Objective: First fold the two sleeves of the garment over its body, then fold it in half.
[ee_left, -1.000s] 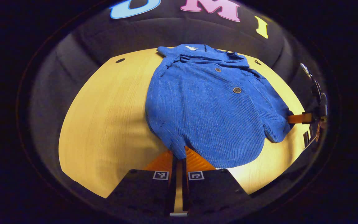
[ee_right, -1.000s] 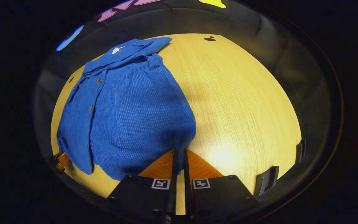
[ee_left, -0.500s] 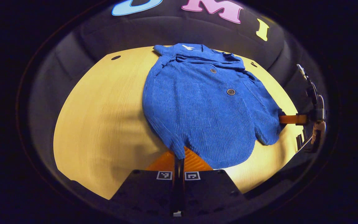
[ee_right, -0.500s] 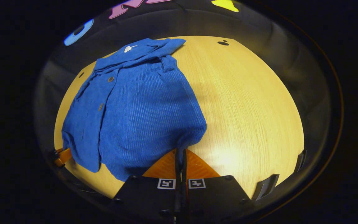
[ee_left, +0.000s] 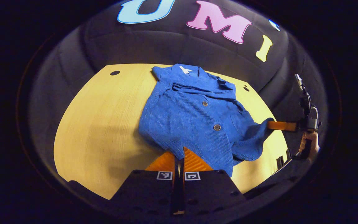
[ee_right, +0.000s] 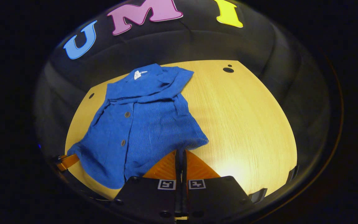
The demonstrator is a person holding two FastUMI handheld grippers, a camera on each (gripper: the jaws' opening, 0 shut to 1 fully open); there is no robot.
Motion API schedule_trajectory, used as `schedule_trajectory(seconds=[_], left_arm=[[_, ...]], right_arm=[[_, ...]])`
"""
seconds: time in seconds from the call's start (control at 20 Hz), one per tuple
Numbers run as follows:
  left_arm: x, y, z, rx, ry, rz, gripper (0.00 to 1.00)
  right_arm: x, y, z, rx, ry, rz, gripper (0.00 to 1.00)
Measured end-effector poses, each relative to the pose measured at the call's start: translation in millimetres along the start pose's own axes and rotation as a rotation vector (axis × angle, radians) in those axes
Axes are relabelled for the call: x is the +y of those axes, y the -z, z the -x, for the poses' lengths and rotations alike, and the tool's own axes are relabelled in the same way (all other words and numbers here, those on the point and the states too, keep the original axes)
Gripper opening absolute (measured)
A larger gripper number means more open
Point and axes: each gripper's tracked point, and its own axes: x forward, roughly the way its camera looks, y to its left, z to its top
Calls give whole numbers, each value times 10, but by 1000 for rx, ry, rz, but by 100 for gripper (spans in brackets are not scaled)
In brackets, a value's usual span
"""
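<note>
A blue corduroy shirt (ee_left: 194, 115) with dark buttons lies on the wooden table (ee_left: 98, 121), its collar toward the far wall and both sleeves folded over its body. My left gripper (ee_left: 179, 153) is shut on the shirt's hem at one near corner, which is raised off the table. My right gripper (ee_right: 181, 152) is shut on the hem at the other near corner of the shirt (ee_right: 141, 124), also lifted. In the left gripper view the right gripper (ee_left: 280, 125) and the hand (ee_left: 309, 146) holding it show at the far right. An orange finger of the left gripper (ee_right: 67, 160) shows at the lower left in the right gripper view.
Bare wood stretches to the left of the shirt in the left gripper view and to the right of it (ee_right: 244, 124) in the right gripper view. Small dark holes (ee_left: 115, 72) mark the table's far corners. The booth's black cloth wall (ee_left: 166, 43) rises behind the table.
Both grippers have risen and moved toward the collar, carrying the hem with them. The lower part of the shirt has left the table and now bunches and sags between them.
</note>
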Motion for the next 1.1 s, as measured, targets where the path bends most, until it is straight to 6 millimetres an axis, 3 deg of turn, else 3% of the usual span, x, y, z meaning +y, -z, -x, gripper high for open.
schedule_trajectory(seconds=[0.2,0.45,0.6,0.75,0.9,1.0,1.1], left_arm=[[-1,-563,-105,-56,12,-44,0],[10,-1425,-266,-141,10,-144,0],[-37,-1988,-464,-210,15,-209,0],[-51,-2461,-791,-242,18,-226,0],[48,-2941,-1233,-296,-15,-234,0],[188,-3277,-1584,-383,-69,-285,0],[413,-3458,-1907,-420,-129,-339,0]], right_arm=[[190,-621,-47,-74,-33,31,1],[369,-1420,-208,-162,-62,27,1],[390,-1936,-355,-218,-57,42,0],[388,-2438,-563,-278,-38,90,1],[330,-2953,-908,-376,-4,128,0],[225,-3127,-1236,-404,32,140,0],[101,-3229,-1588,-436,80,128,0]])
